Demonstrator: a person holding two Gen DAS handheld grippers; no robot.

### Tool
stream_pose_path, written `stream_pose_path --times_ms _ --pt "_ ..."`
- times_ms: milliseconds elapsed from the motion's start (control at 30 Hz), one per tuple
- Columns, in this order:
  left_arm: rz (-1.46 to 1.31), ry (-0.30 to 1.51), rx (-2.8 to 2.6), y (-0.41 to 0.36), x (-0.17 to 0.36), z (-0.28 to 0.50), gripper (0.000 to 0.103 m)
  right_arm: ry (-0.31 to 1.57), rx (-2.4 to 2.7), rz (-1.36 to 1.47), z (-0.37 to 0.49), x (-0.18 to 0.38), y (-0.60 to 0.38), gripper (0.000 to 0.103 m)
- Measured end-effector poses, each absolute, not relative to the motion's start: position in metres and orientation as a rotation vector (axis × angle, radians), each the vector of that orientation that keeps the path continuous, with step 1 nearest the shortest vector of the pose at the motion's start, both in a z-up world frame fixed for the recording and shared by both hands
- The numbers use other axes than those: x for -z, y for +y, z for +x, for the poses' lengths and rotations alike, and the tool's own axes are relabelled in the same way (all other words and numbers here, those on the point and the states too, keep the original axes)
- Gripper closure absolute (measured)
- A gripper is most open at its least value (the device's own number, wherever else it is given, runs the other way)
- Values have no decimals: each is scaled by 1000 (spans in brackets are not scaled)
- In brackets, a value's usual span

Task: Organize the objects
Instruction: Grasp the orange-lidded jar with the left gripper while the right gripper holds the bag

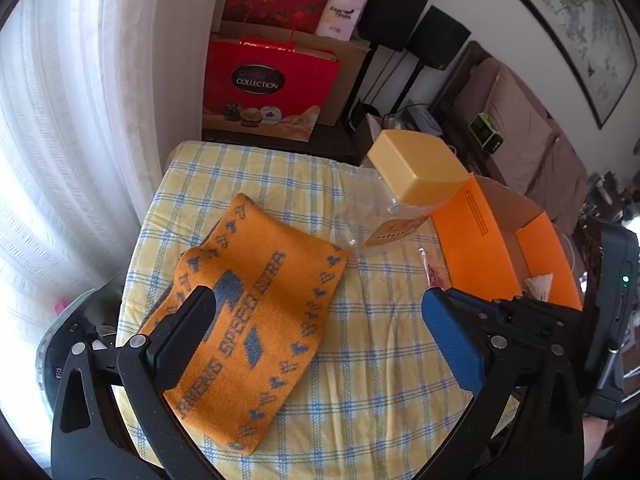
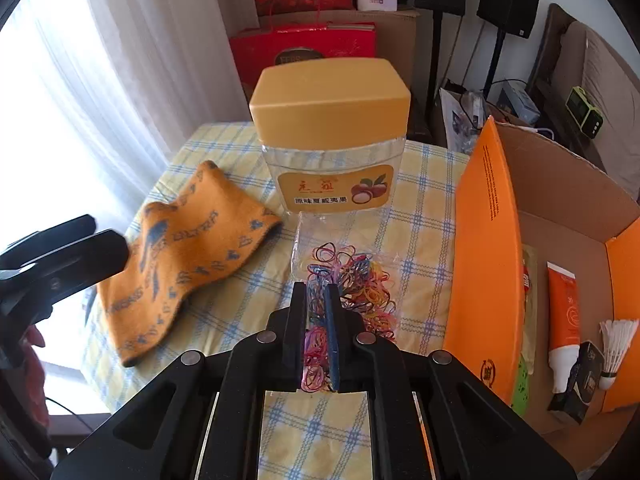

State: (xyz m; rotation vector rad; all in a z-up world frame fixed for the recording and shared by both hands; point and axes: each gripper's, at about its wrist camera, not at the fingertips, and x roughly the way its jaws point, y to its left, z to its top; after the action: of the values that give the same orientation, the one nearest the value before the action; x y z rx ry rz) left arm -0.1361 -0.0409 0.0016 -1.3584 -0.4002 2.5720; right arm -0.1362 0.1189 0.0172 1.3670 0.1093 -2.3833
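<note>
- Box [image 2: 488,264] is your landmark: it stands open at the table's right edge, already holding a tube [image 2: 562,320] and a shuttlecock [image 2: 616,344].
- Your right gripper [image 2: 316,292] has its fingers nearly together, pinching the bag of rubber bands [image 2: 352,280], which lies just left of the box wall, in front of the jar [image 2: 332,136].
- Your left gripper [image 1: 316,300] is spread wide and holds nothing, over the orange cloth [image 1: 256,308], well left of the box.
- The coming move likely runs rightward over the wall; your right gripper is nearer.
</note>
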Motion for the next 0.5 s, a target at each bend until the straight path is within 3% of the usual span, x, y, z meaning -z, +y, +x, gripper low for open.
stream_pose_path --times_ms 267,500 --pt "-1309 -422 -2496 -9 -11 -169 0 30 2381 1288 -118 -61 143 95" --pt "-1236 -265 -2525 22 -21 -195 0 6 2410 1239 -108 -88 174 95"
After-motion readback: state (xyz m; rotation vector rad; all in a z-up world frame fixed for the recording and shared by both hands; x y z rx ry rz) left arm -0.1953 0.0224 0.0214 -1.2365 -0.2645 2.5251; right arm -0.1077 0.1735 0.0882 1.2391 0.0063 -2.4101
